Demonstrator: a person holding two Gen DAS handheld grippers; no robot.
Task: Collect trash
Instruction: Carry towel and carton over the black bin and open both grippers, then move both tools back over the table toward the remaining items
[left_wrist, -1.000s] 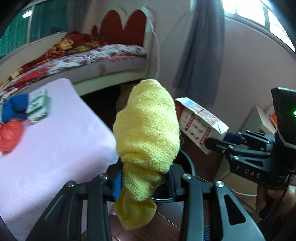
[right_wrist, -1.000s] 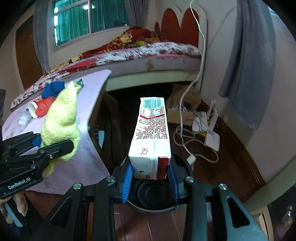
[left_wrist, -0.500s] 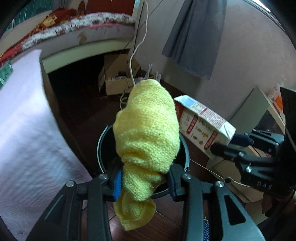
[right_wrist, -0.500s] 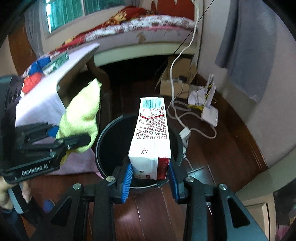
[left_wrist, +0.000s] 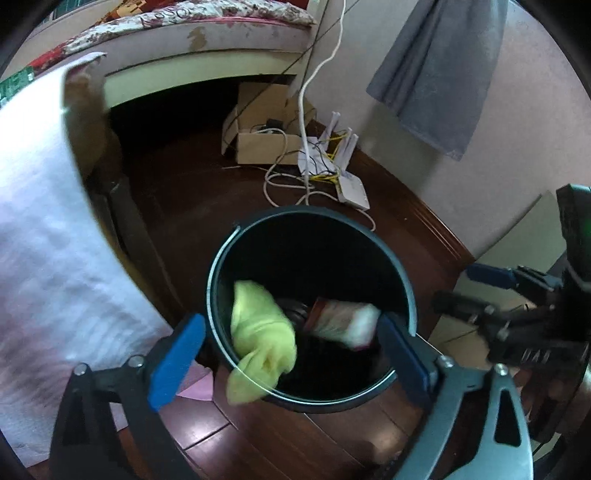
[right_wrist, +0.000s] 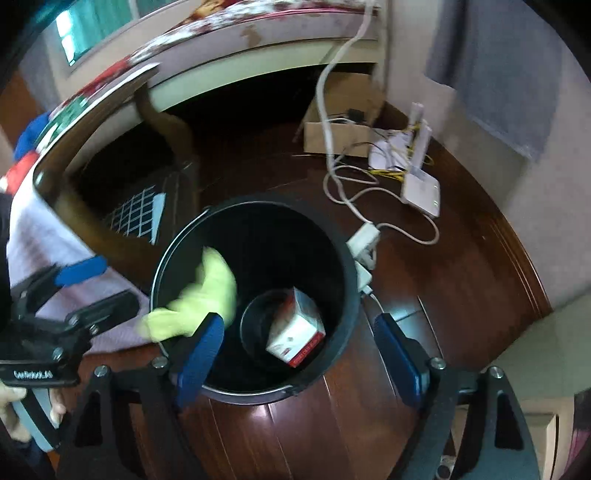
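A black round trash bin (left_wrist: 400, 273) stands on the dark wood floor; it also shows in the right wrist view (right_wrist: 351, 280). A yellow cloth (left_wrist: 264, 328) is blurred, falling over the bin's near rim, also in the right wrist view (right_wrist: 207, 295). A red and white carton (right_wrist: 297, 332) lies at the bin's bottom; it shows blurred in the left wrist view (left_wrist: 343, 317). My left gripper (left_wrist: 291, 358) is open and empty above the bin. My right gripper (right_wrist: 299, 358) is open and empty above the bin.
A table with a pale cloth (left_wrist: 40, 221) stands left of the bin, with items at its far end (right_wrist: 29, 147). Cables, a white router (right_wrist: 423, 192) and a cardboard box (left_wrist: 266, 144) lie on the floor behind. A bed (left_wrist: 207, 40) runs along the back.
Both grippers have opened. The yellow cloth has dropped from the left gripper and the carton from the right gripper into the bin. Both views have tilted further down over the bin.
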